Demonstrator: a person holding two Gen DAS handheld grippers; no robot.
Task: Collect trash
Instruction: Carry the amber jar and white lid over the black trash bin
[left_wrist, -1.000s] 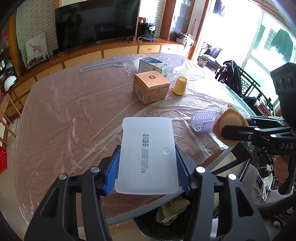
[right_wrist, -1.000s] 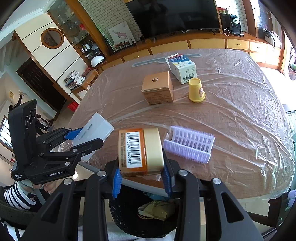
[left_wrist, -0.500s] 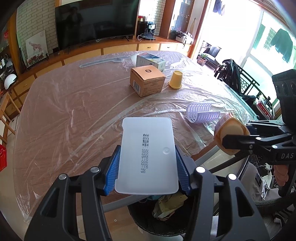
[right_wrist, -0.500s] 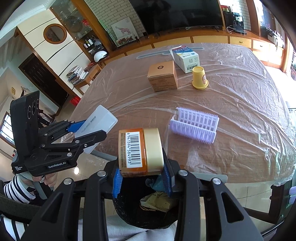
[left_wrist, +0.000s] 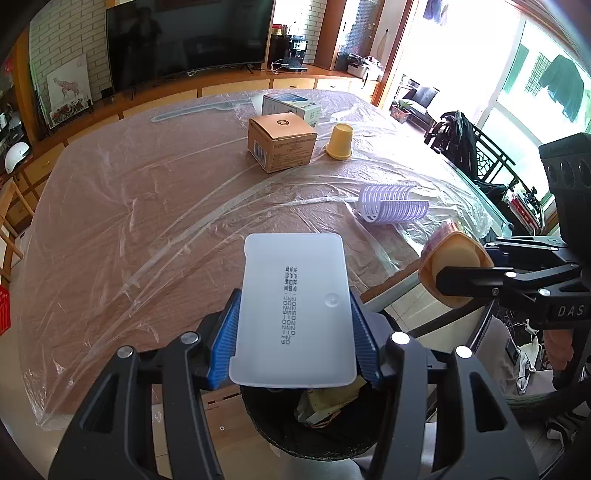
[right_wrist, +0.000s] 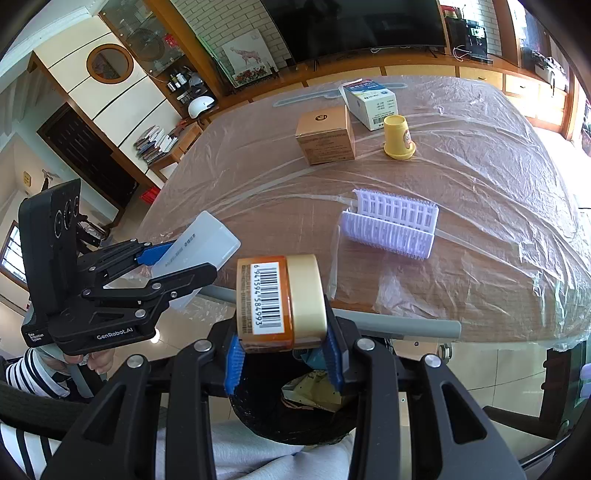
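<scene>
My left gripper (left_wrist: 293, 343) is shut on a white plastic tray (left_wrist: 295, 306) with a printed date, held over the black trash bin (left_wrist: 314, 439) below the table edge. My right gripper (right_wrist: 282, 360) is shut on an orange jar with a gold lid and barcode (right_wrist: 280, 301), also above the bin (right_wrist: 291, 417). The jar (left_wrist: 452, 269) shows at the right of the left wrist view, and the white tray (right_wrist: 199, 247) at the left of the right wrist view.
On the plastic-covered table (left_wrist: 147, 206) lie a purple ribbed holder (left_wrist: 391, 203), a brown cardboard box (left_wrist: 282, 142), a yellow cup (left_wrist: 340, 142) upside down and a white and blue box (left_wrist: 291, 105). The bin holds crumpled trash.
Both grippers have pulled back from the table with their loads. The bin now shows more fully under each of them.
</scene>
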